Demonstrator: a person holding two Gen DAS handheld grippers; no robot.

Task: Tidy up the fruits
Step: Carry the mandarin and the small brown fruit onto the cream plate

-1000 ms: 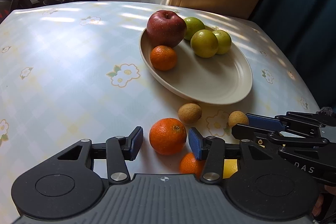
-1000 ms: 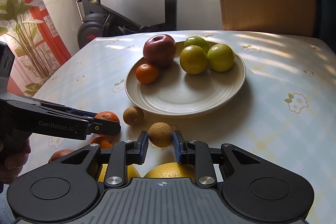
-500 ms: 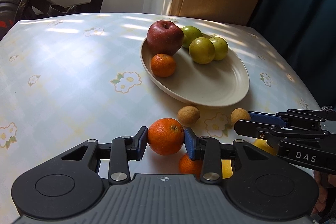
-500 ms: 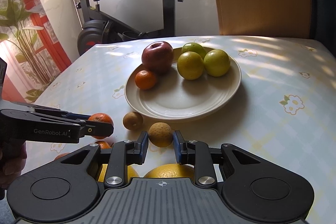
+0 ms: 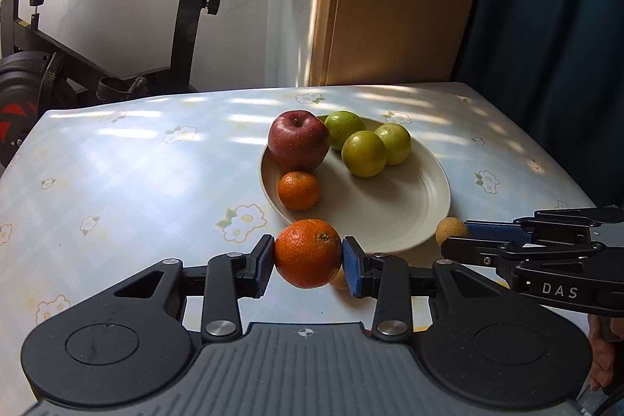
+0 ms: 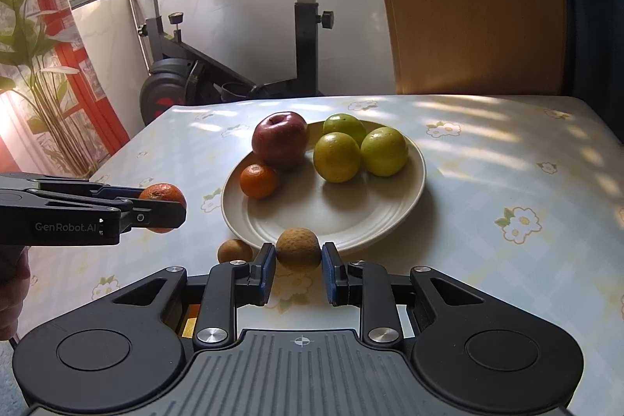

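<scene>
My left gripper [image 5: 308,258] is shut on a large orange [image 5: 308,252] and holds it above the table, just short of the cream plate [image 5: 390,217]. It shows from the side in the right wrist view [image 6: 163,207]. My right gripper [image 6: 298,262] is shut on a small brown round fruit [image 6: 298,247], lifted near the plate's [image 6: 390,217] front rim. The plate holds a red apple [image 6: 279,139], a small orange [image 6: 257,180] and three green fruits [image 6: 337,156].
Another small brown fruit [image 6: 234,251] lies on the flowered tablecloth by the plate's front left. An exercise bike [image 6: 234,65] stands behind the table. A wooden panel [image 6: 468,2] and a dark curtain [image 5: 546,6] are at the back right.
My left gripper closed on the large orange and lifted it toward the plate. My right gripper lifted the small brown fruit off the table; both views tilted up.
</scene>
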